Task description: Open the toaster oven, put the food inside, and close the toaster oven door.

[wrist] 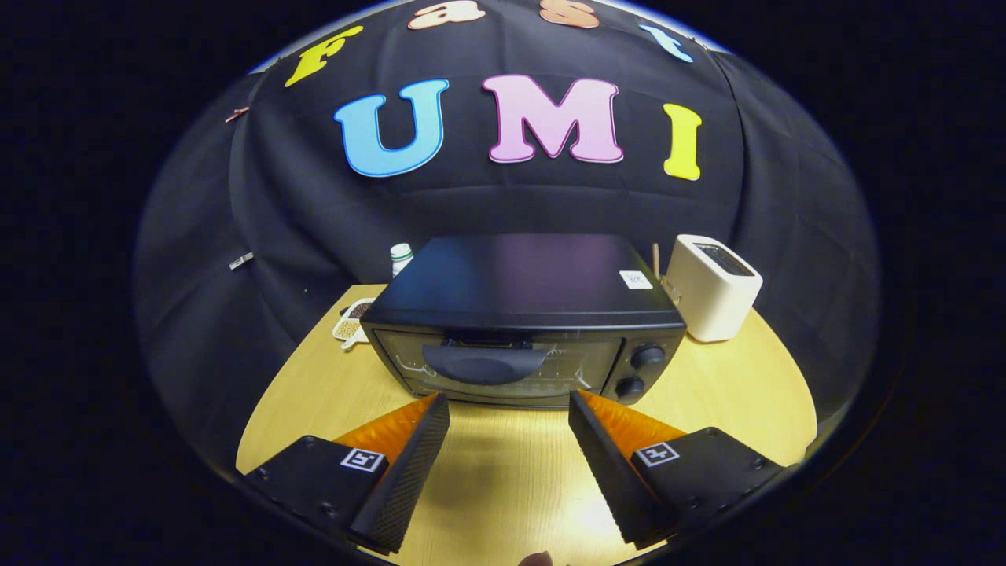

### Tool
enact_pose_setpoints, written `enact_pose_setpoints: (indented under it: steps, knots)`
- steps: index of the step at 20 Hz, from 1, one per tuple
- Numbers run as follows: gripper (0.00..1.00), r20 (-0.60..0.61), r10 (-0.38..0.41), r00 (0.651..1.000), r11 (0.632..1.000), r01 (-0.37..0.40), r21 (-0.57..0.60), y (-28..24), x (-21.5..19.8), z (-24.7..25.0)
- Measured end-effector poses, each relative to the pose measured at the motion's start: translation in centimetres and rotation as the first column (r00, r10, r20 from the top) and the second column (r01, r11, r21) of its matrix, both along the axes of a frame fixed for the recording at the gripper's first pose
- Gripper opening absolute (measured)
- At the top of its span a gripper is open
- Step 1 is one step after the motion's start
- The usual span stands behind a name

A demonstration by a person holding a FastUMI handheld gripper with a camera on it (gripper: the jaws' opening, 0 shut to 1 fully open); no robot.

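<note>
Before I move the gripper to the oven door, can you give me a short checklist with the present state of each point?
1. Toaster oven door closed, to be opened first: ok.
2. Door handle in plain sight, just ahead of the fingers: ok.
3. Gripper open and holding nothing: ok.
4. Bare table between the fingers and the door: ok.
5. White toaster stands apart, beside the oven: ok.
6. Where the food is: cannot tell.

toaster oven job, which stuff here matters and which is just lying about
For the job: toaster oven, door shut; its door handle; the claw, open, just short of the door.

Lying about: white toaster, small bottle, dish behind the oven.
</note>
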State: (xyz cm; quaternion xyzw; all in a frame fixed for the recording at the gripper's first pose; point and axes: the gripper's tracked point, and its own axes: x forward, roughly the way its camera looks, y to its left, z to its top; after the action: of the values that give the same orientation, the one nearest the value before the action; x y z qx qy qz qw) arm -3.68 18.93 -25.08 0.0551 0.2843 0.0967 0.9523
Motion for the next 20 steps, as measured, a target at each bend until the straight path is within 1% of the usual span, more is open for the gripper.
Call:
enact_pose_setpoints:
  steps: [3,6,8,9,10,12,13,14,15,16,18,20]
  knots:
    - [0.99,0.141,-0.01,0.99,0.999,0.006,0.031,-1.3,1.1,4.7]
    - [0.99,0.199,-0.021,0.98,0.999,0.015,0.033,-3.1,1.2,8.1]
    - [0.99,0.249,-0.065,0.966,0.995,0.045,0.086,-4.6,1.4,10.9]
    - [0.99,0.299,-0.087,0.95,0.992,0.057,0.109,-5.4,1.8,12.8]
    - [0.99,0.359,-0.108,0.927,0.99,0.067,0.124,-6.5,2.0,15.1]
    - [0.98,0.475,-0.134,0.87,0.989,0.089,0.116,-8.7,2.2,18.8]
    - [0.98,0.5,-0.137,0.855,0.99,0.102,0.095,-9.6,2.4,19.3]
    - [0.98,0.5,-0.133,0.856,0.991,0.113,0.07,-10.2,2.3,19.4]
    - [0.98,0.483,-0.123,0.867,0.992,0.105,0.063,-10.4,2.1,18.9]
    - [0.98,0.479,-0.123,0.869,0.992,0.101,0.071,-10.4,2.2,18.8]
    - [0.98,0.495,-0.152,0.856,0.988,0.124,0.089,-11.8,2.3,19.4]
    - [0.98,0.494,-0.163,0.854,0.987,0.141,0.082,-12.8,2.0,19.3]
